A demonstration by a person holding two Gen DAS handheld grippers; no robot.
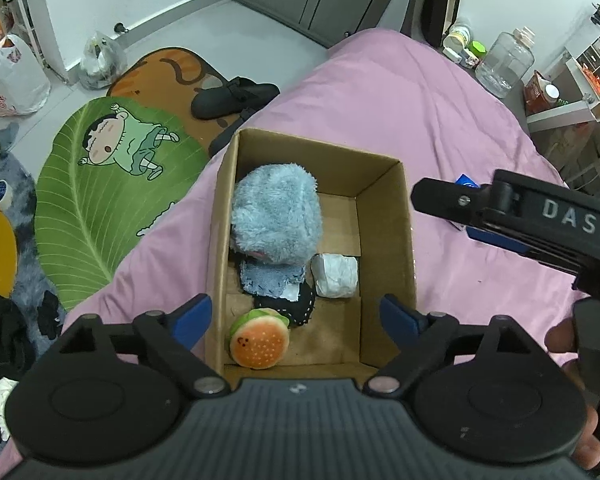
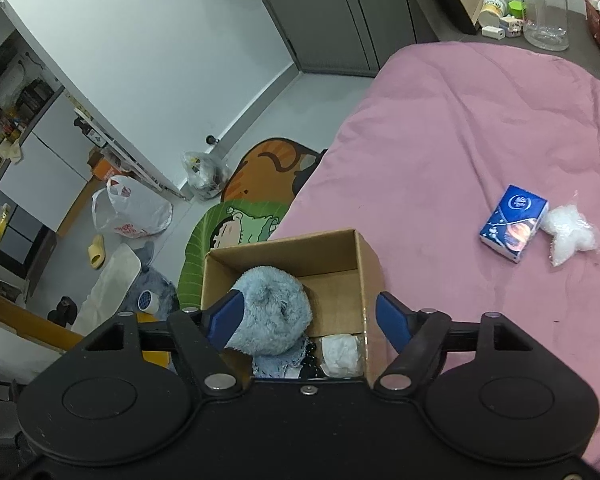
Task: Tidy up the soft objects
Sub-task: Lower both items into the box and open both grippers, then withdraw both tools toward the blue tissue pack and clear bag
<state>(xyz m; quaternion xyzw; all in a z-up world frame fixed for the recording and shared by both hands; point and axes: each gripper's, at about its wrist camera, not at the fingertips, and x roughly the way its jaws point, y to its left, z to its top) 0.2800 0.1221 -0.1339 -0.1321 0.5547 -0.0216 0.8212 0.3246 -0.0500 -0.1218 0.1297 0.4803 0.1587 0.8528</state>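
An open cardboard box (image 1: pixel 384 216) sits on the pink bed. Inside lie a fluffy blue plush (image 1: pixel 276 216), a denim patch (image 1: pixel 270 278), a black stitched piece (image 1: pixel 304 306), a white wad (image 1: pixel 335 275) and a burger plush (image 1: pixel 259 340). My left gripper (image 1: pixel 296 318) is open and empty above the box's near end. My right gripper (image 2: pixel 306 326) is open and empty over the box (image 2: pixel 364 268); the blue plush (image 2: pixel 270 308) and the white wad (image 2: pixel 340 354) show between its fingers. A blue tissue pack (image 2: pixel 514 228) and a clear bag of white stuffing (image 2: pixel 572 236) lie on the bed to the right.
The pink bed (image 1: pixel 420 112) drops off at the left to a floor with a green leaf mat (image 1: pixel 100 184), an orange mat (image 1: pixel 164 72), a black shoe (image 1: pixel 236 96) and plastic bags (image 1: pixel 8 76). Shelves and a clear jug (image 1: pixel 504 60) stand beyond the bed.
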